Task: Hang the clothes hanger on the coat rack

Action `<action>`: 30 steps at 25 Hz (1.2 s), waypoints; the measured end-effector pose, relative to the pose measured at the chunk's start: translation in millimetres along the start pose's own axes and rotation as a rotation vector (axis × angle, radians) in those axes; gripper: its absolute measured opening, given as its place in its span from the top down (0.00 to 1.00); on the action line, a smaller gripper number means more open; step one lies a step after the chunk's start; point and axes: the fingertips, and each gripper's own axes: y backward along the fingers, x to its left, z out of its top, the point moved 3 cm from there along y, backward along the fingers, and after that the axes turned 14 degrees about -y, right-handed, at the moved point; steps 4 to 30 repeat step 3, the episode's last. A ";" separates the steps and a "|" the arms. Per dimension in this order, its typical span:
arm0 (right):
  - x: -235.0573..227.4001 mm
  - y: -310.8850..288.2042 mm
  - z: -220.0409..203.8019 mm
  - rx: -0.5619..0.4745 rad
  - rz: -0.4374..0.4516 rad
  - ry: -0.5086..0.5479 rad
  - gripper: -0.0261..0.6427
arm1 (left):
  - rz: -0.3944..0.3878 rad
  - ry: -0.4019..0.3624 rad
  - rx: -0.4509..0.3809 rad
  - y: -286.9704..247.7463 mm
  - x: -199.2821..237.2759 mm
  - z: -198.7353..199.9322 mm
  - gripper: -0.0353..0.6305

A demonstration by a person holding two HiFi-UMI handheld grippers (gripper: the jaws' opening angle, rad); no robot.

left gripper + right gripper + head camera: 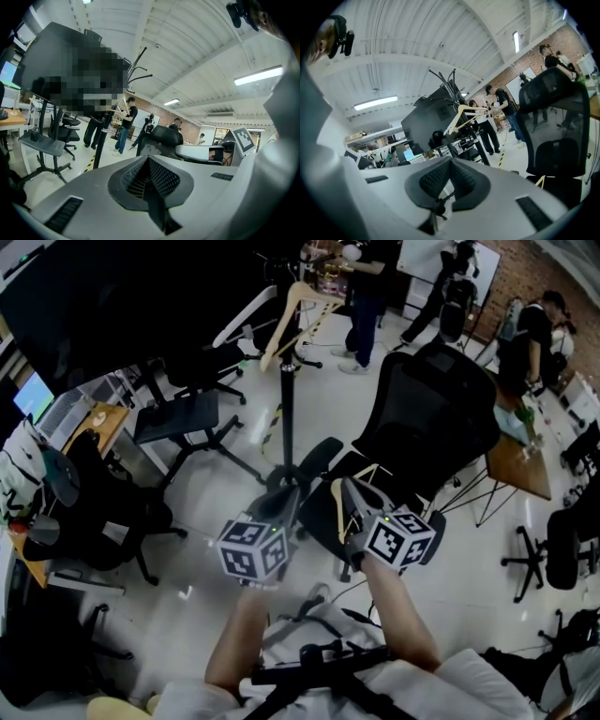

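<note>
The black coat rack [286,390] stands on the floor ahead of both grippers, its curved hooks [449,78] up top. A wooden hanger [298,313] hangs from it. A second wooden hanger [337,510] sits at the tips of my right gripper [349,491]. In the right gripper view that gripper [439,190] is shut, with a thin metal hook wire [437,207] pinched between its pads. My left gripper [286,498] is held beside it, just left. Its jaws [151,180] meet with nothing between them. The rack's pole [104,136] stands ahead and to its left.
A black mesh office chair [422,418] stands right behind the grippers, to the right of the rack. More chairs [183,413] and desks [98,423] fill the left. Several people [366,287] stand at the back, and a wooden table [520,465] is at the right.
</note>
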 end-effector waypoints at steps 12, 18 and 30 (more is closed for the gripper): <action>-1.7 0.4 -3.0 0.006 -0.001 -0.003 0.96 | 0.000 0.001 0.004 -0.7 -1.0 -3.2 0.95; -1.7 0.4 -3.0 0.006 -0.001 -0.003 0.96 | 0.000 0.001 0.004 -0.7 -1.0 -3.2 0.95; -1.7 0.4 -3.0 0.006 -0.001 -0.003 0.96 | 0.000 0.001 0.004 -0.7 -1.0 -3.2 0.95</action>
